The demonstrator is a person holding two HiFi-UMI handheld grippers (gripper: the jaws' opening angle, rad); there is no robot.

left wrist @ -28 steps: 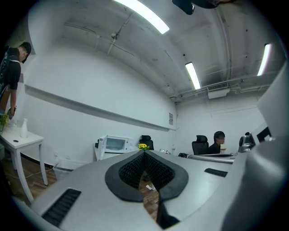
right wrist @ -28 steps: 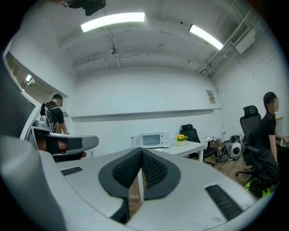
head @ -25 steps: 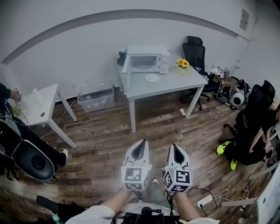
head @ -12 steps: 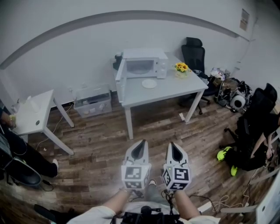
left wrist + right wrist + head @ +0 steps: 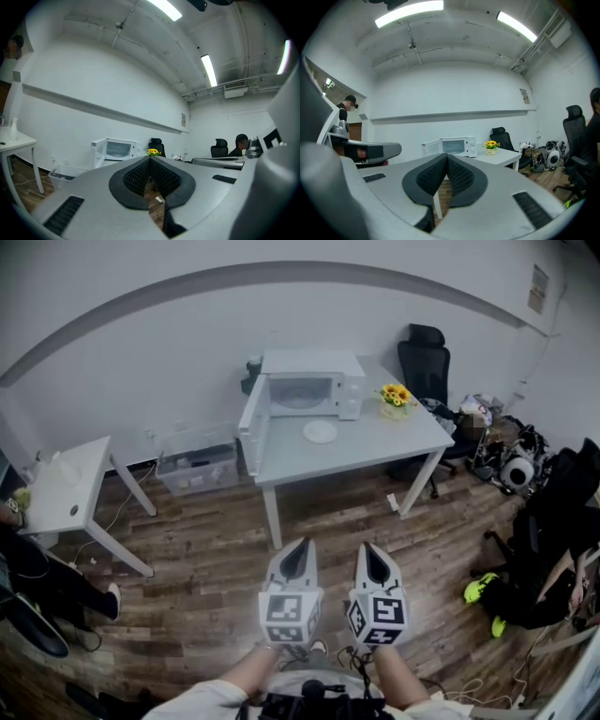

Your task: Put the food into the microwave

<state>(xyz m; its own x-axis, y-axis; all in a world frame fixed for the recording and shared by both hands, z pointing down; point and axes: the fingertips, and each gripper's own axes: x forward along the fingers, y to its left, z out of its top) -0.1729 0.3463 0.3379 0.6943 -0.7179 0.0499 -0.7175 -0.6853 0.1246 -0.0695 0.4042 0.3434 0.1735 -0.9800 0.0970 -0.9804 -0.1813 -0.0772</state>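
Food cannot be made out as such; the only candidate is the white plate (image 5: 320, 431), which lies on the bench (image 5: 375, 448) just in front of the microwave (image 5: 312, 381). The microwave stands at 12 o'clock from the plate, and its door (image 5: 251, 425) is swung open at 9 o'clock. A pot of yellow flowers (image 5: 395, 396) stands at 2 o'clock from the plate, apart from it.

Change over the last second: in the head view the bench and microwave now appear larger and nearer, and the small table (image 5: 66, 491) at 9 o'clock has slid toward the edge. The operator is judged to be walking up to the bench. Approach is under way; nothing has been picked up.

Left tongs (image 5: 298, 551) and right tongs (image 5: 374, 555) are held side by side at 6 o'clock, pointing at the bench and well apart from it. Both pairs are pressed together and pinch nothing.

View differences: only the head view shows the plate. The left gripper view shows the microwave at 10 o'clock of its tips and a seated person (image 5: 240, 145) at 3 o'clock. The right gripper view shows the open door edge-on and the ceiling lights.
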